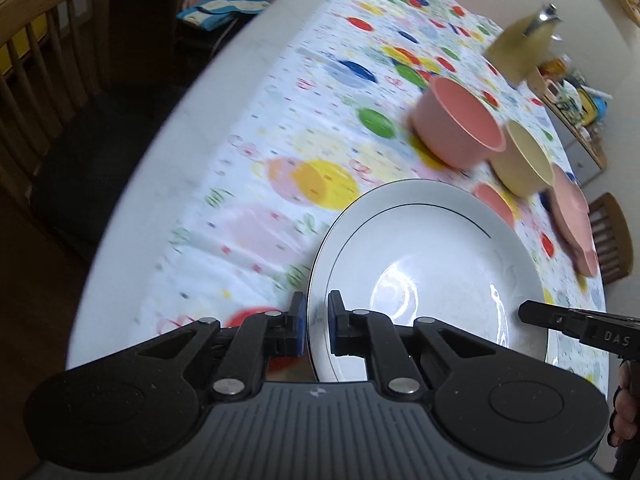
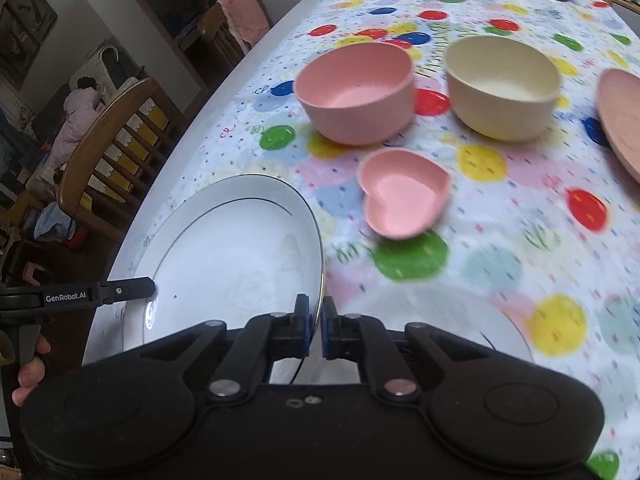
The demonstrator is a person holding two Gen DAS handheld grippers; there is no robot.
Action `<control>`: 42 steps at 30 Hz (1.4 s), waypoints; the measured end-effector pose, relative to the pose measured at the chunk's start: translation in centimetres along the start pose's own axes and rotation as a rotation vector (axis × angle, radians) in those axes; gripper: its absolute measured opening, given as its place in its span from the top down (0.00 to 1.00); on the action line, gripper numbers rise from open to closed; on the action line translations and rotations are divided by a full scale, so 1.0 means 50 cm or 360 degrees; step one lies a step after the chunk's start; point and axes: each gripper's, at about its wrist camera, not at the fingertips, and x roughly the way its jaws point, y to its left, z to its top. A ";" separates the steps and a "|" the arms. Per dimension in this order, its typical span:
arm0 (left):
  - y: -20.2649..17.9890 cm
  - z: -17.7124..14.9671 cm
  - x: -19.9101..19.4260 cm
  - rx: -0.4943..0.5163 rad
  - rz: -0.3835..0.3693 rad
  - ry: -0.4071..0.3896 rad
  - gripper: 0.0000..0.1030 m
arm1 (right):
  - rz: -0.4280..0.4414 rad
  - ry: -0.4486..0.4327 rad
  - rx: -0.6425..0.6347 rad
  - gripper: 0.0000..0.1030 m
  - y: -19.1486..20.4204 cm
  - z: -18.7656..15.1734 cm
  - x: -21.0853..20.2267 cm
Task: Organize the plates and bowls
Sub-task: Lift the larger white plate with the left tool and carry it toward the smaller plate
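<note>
A white plate (image 1: 432, 272) with a thin dark ring is held tilted above the table by both grippers. My left gripper (image 1: 317, 322) is shut on its left rim. My right gripper (image 2: 316, 326) is shut on the plate's (image 2: 236, 256) right rim. A second white plate (image 2: 436, 320) lies on the cloth under it. Beyond stand a pink bowl (image 2: 356, 92), a cream bowl (image 2: 502, 84), a small pink heart-shaped dish (image 2: 402, 192) and a pink plate (image 2: 622, 120) at the right edge. The left wrist view shows the pink bowl (image 1: 456, 124), cream bowl (image 1: 524, 160) and pink plate (image 1: 572, 220).
The table (image 1: 224, 92) has a spotted cloth and a white curved edge on the left. Wooden chairs (image 2: 116, 132) stand beside that edge. A yellowish container (image 1: 520, 46) stands at the far end, with a cluttered shelf (image 1: 576, 96) behind.
</note>
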 end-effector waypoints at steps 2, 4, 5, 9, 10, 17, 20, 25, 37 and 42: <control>-0.017 -0.010 0.001 0.0029 -0.0029 0.0015 0.90 | -0.0003 -0.0020 0.0038 0.96 -0.012 -0.017 -0.022; -0.035 -0.018 0.002 0.0054 -0.0038 0.0021 0.90 | -0.0029 -0.0046 0.0059 0.96 -0.021 -0.032 -0.041; -0.041 -0.021 0.001 0.0064 -0.0053 0.0023 0.90 | -0.0025 -0.0056 0.0096 0.96 -0.033 -0.039 -0.049; -0.069 -0.035 -0.004 0.0117 -0.0060 0.0033 0.90 | -0.0035 -0.0086 0.0182 0.97 -0.057 -0.058 -0.073; -0.076 -0.037 -0.005 0.0124 -0.0067 0.0035 0.90 | -0.0030 -0.0100 0.0195 0.97 -0.060 -0.061 -0.080; -0.168 -0.047 -0.007 0.0210 -0.0141 0.0036 0.90 | -0.0042 -0.0172 0.0250 0.97 -0.111 -0.084 -0.142; -0.230 -0.057 0.004 0.0262 -0.0170 0.0052 0.90 | -0.0054 -0.0196 0.0297 0.97 -0.155 -0.100 -0.173; -0.346 -0.080 0.037 0.0358 -0.0225 0.0098 0.90 | -0.0107 -0.0247 0.0396 0.97 -0.247 -0.137 -0.234; -0.569 -0.139 0.122 0.0529 -0.0293 0.0217 0.90 | -0.0217 -0.0299 0.0606 0.97 -0.459 -0.224 -0.346; -0.612 -0.162 0.151 0.0556 -0.0282 0.0261 0.90 | -0.0229 -0.0280 0.0655 0.97 -0.520 -0.253 -0.357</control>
